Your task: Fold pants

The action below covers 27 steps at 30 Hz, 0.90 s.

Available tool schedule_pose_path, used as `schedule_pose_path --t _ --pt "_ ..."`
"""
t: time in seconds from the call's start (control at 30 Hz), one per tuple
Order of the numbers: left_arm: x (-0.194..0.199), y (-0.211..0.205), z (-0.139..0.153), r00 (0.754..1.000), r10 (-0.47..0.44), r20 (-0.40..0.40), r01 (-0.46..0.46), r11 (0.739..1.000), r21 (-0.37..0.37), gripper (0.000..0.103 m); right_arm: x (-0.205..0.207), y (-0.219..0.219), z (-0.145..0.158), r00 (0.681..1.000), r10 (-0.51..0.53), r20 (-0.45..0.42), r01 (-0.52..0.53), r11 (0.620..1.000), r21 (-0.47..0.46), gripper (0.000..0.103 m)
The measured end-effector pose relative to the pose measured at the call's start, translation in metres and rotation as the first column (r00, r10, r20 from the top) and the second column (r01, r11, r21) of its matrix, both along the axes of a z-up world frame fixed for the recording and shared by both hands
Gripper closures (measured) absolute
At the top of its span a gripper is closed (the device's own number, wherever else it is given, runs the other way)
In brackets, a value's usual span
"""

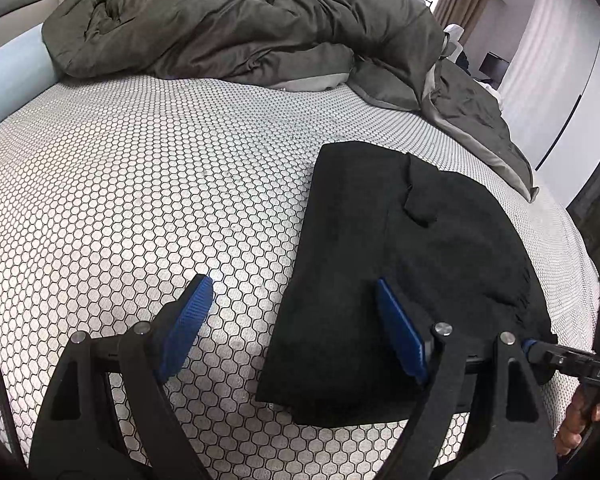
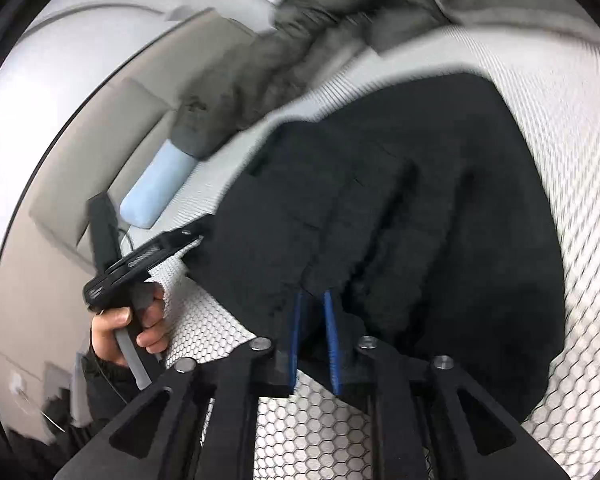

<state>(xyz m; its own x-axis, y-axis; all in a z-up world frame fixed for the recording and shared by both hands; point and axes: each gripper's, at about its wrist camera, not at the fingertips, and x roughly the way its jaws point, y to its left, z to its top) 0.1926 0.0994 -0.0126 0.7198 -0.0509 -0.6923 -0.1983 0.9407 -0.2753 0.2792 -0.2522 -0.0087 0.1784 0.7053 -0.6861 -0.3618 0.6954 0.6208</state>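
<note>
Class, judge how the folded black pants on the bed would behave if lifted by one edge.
The folded black fabric pants would probably droop: soft layers lie limp on the honeycomb-patterned mattress. The fold likely falls open. The fuzzy-looking cloth probably will not slip between the right gripper and its nearly closed pads.

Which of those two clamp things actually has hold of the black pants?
The right gripper: its blue fingers are nearly closed, pinching the near edge of the pants. The left gripper is wide open, holding nothing.

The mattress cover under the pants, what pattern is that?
White mattress cover with a black honeycomb of small hexagons; clearest in the left wrist view.
</note>
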Motion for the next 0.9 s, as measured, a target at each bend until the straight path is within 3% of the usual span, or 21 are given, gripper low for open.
schedule_pose_path --t 0.07,0.13,0.2,0.3,0.6,0.67,0.73,0.9 --pt "0.000 0.000 0.001 1.000 -0.002 0.003 0.002 1.000 0.000 0.023 0.004 -0.003 -0.004 1.000 -0.003 -0.026 0.004 0.999 0.045 0.074" --pt "-0.001 0.000 0.001 1.000 -0.001 0.003 0.001 1.000 -0.001 0.023 0.005 -0.003 -0.002 0.999 -0.003 -0.040 0.007 0.995 0.095 0.054" --pt "-0.001 0.000 0.001 1.000 -0.003 0.001 0.003 1.000 -0.001 0.023 0.004 0.001 0.000 1.000 -0.001 -0.030 0.004 0.995 0.102 0.054" --pt "-0.002 0.000 0.001 1.000 -0.004 0.002 0.004 1.000 -0.002 0.023 0.007 0.008 -0.008 0.999 -0.001 -0.050 0.003 0.999 0.043 0.054" --pt "-0.005 -0.007 0.000 0.999 -0.047 -0.006 0.047 0.999 0.027 0.023 0.018 0.010 -0.018 0.997 0.000 -0.079 0.007 0.996 0.083 0.054" --pt "-0.005 -0.006 -0.001 0.999 -0.048 -0.001 0.048 0.998 0.028 0.023 0.021 0.019 -0.022 0.998 -0.008 -0.060 0.013 0.997 0.071 0.069" --pt "-0.007 -0.001 0.000 0.999 -0.033 0.007 0.033 0.999 0.010 0.023 0.021 0.033 -0.020 1.000 -0.013 -0.001 0.013 1.000 -0.001 0.089" --pt "-0.015 0.017 0.005 0.999 0.002 0.044 -0.001 1.000 -0.026 0.023 0.005 0.035 0.023 0.990 0.033 0.138 -0.043 0.997 0.071 0.094"
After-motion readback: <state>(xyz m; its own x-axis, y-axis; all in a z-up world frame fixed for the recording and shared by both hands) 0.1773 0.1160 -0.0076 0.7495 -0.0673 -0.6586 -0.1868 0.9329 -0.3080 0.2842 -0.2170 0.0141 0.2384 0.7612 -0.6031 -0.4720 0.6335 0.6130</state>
